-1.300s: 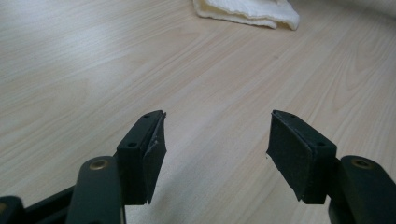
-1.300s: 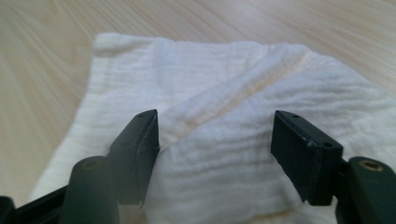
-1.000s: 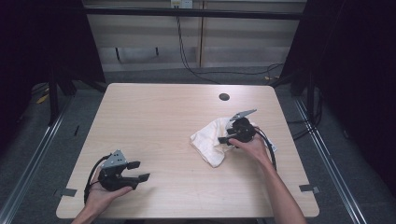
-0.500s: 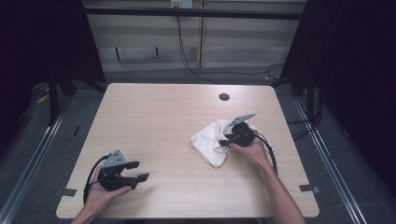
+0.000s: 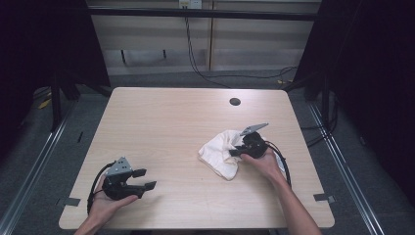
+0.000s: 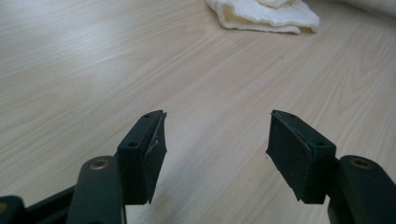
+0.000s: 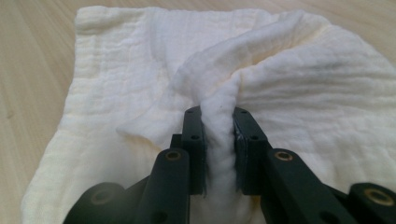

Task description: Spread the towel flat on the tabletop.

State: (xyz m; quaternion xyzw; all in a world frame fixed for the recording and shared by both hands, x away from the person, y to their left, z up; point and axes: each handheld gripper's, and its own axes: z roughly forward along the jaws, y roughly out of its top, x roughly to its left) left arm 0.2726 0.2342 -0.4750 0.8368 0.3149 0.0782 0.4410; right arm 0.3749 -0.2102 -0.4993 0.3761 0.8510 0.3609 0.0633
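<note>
Now that its jaws have just been closing, the right gripper [image 7: 218,135] pinches a raised fold of the white cloth [image 7: 140,84] between its pads. That grip looks ready for lifting. Well apart from the cloth, the left gripper [image 6: 215,140] rests with fingers spread and empty.

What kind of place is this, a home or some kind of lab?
Probably a lab or recording bay: a bare light wooden table with a cable hole, dark curtains at both sides, and loose black cables on the floor behind.
</note>
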